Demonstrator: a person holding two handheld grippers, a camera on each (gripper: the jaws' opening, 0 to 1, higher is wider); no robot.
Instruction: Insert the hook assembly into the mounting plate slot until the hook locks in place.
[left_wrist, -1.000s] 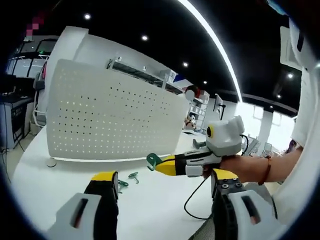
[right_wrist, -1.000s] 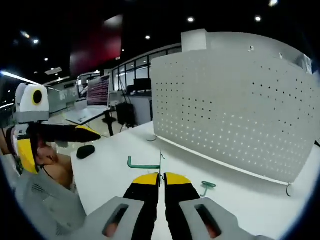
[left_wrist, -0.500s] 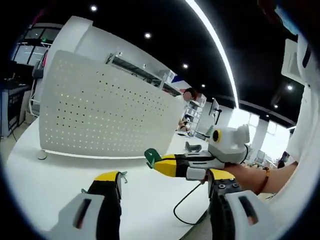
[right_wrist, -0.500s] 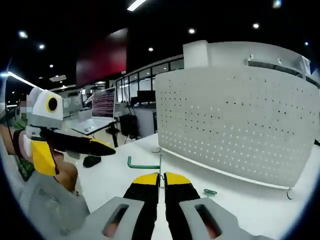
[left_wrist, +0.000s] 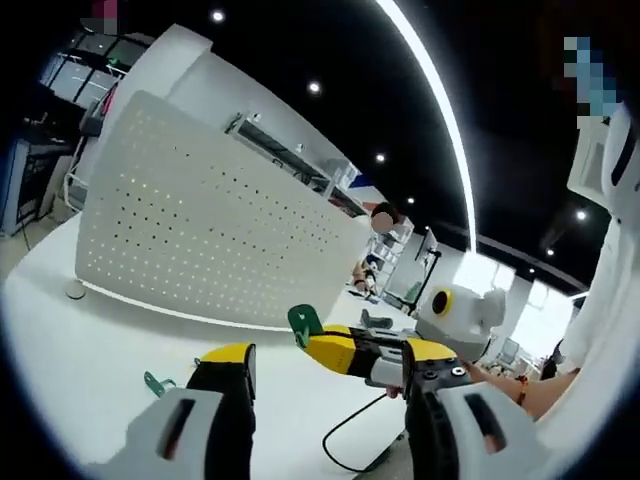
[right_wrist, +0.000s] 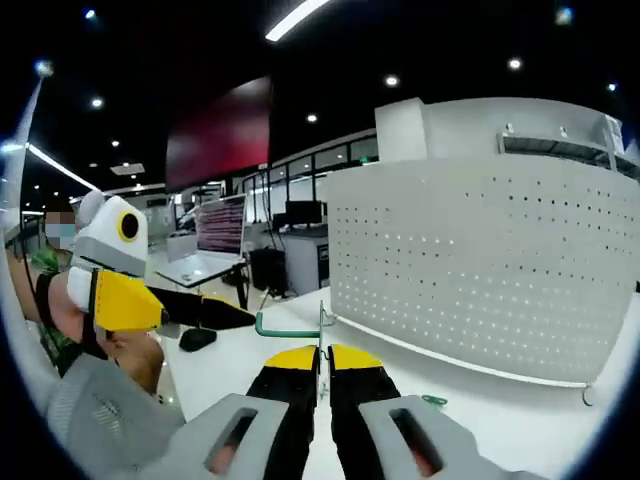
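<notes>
Pinching the green hook (right_wrist: 288, 329) by its thin shank, well short of the pegboard (right_wrist: 500, 280), the right gripper (right_wrist: 321, 362) carries a light, stiff, slip-prone part; the left gripper (left_wrist: 325, 375) stands apart, empty.

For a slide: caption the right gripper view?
Right gripper, fingers shut on a green metal hook, faces the white perforated mounting plate.

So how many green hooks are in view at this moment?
2. One green hook is pinched in the right claw; a loose hook lies on the white table. Others may be hidden from view.
</notes>
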